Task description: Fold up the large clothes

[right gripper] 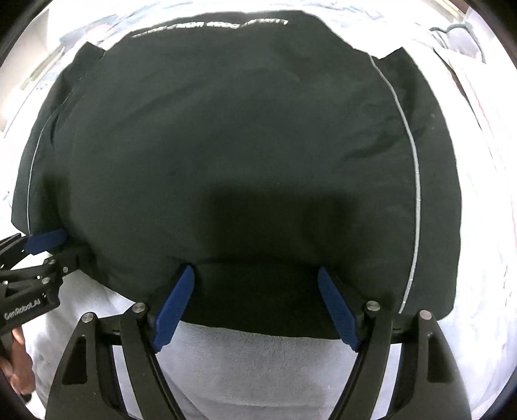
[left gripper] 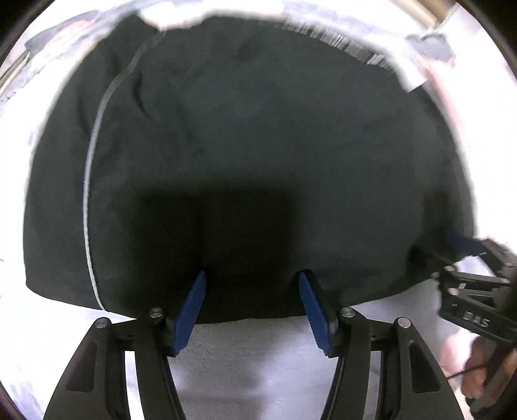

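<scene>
Across a white fleecy cover (right gripper: 258,362) lies the dark folded garment (right gripper: 226,145), spread flat and filling most of both wrist views; its near edge runs just ahead of both claws. Pale piping (right gripper: 416,181) curves down its right side, with a second line (left gripper: 89,181) along the left. White lettering (right gripper: 210,27), blurred and unreadable, sits at the far edge. Other pale, crumpled fabric (left gripper: 429,48) lies beyond the garment. Left claw (left gripper: 252,274): jaws wide apart, blue pads (left gripper: 190,313) straddling the near hem, which passes between them without either pad pressing on it. Right claw (right gripper: 255,271): jaws wide likewise, pads (right gripper: 336,307) over the same hem, gripping nothing. Each claw appears at the edge of the other's view, with part of a hand (left gripper: 478,381) behind.
</scene>
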`<state>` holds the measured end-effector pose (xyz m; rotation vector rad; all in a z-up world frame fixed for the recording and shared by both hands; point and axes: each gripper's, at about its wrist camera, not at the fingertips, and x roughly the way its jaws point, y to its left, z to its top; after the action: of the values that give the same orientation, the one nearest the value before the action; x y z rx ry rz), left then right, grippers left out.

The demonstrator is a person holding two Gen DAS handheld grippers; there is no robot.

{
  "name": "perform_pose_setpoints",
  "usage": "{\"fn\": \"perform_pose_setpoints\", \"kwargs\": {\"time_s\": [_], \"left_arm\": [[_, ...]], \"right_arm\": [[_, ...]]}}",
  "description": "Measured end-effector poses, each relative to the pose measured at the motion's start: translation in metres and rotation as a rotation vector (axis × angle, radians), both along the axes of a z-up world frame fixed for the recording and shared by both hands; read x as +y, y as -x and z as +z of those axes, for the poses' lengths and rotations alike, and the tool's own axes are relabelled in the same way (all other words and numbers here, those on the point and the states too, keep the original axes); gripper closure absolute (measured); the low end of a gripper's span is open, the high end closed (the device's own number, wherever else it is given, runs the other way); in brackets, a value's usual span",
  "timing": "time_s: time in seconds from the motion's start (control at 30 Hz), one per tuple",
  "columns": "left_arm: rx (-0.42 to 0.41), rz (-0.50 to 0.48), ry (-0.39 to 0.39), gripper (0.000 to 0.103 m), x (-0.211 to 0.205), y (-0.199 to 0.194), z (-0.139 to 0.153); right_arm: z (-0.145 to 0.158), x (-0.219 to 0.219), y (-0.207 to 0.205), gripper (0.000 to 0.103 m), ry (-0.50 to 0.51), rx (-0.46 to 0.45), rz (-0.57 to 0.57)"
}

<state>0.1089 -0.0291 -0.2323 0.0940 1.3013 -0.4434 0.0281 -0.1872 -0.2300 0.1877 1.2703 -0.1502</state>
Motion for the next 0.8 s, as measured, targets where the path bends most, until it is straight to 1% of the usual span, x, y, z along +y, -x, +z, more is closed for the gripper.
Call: {"fn": "perform_pose_setpoints", "kwargs": {"time_s": [0.03,0.07,0.13,0.23,0.3,0.4,0.47,0.5,0.57,0.6,0.63,0.7,0.73,0.8], "left_arm": [[-0.023,-0.006,0.024,0.042,0.003,0.002,0.010],[-0.040,-0.009,0.028,0.042,0.006,0.002,0.019],[-0.074,-0.001,0.041,0.042,0.014,0.001,0.034],[-0.107,0.038,0.064,0.042,0.031,-0.005,0.057],[-0.132,0.079,0.073,0.042,0.045,-0.013,0.070],[-0.158,0.129,0.073,0.042,0.067,-0.021,0.083],[-0.179,0.155,0.069,0.042,0.081,-0.033,0.093],[-0.184,0.168,0.071,0.042,0.095,-0.039,0.094],[-0.173,0.194,0.109,0.042,0.113,-0.042,0.093],[-0.142,0.207,0.163,0.042,0.124,-0.050,0.092],[-0.098,0.226,0.216,0.042,0.132,-0.061,0.088],[-0.040,0.268,0.276,0.042,0.148,-0.079,0.083],[-0.030,0.282,0.277,0.042,0.154,-0.089,0.081],[-0.041,0.296,0.234,0.042,0.159,-0.105,0.077]], "right_arm": [[0.006,-0.004,0.004,0.023,-0.023,-0.013,-0.005],[0.012,-0.011,0.009,0.023,-0.050,-0.022,-0.018],[0.018,-0.021,0.015,0.023,-0.061,-0.019,-0.041],[0.028,-0.040,0.027,0.023,-0.048,-0.023,-0.079],[0.036,-0.054,0.038,0.023,-0.013,-0.027,-0.091],[0.047,-0.060,0.058,0.023,0.038,-0.039,-0.111],[0.056,-0.073,0.062,0.023,0.046,-0.050,-0.127],[0.061,-0.080,0.065,0.023,0.051,-0.054,-0.137],[0.069,-0.096,0.068,0.023,0.067,-0.069,-0.169],[0.067,-0.096,0.055,0.023,0.071,-0.072,-0.176],[0.070,-0.106,0.053,0.023,0.077,-0.079,-0.187],[0.074,-0.121,0.047,0.023,0.093,-0.076,-0.203],[0.075,-0.126,0.045,0.022,0.100,-0.071,-0.211],[0.077,-0.145,0.040,0.022,0.091,-0.071,-0.238]]}}
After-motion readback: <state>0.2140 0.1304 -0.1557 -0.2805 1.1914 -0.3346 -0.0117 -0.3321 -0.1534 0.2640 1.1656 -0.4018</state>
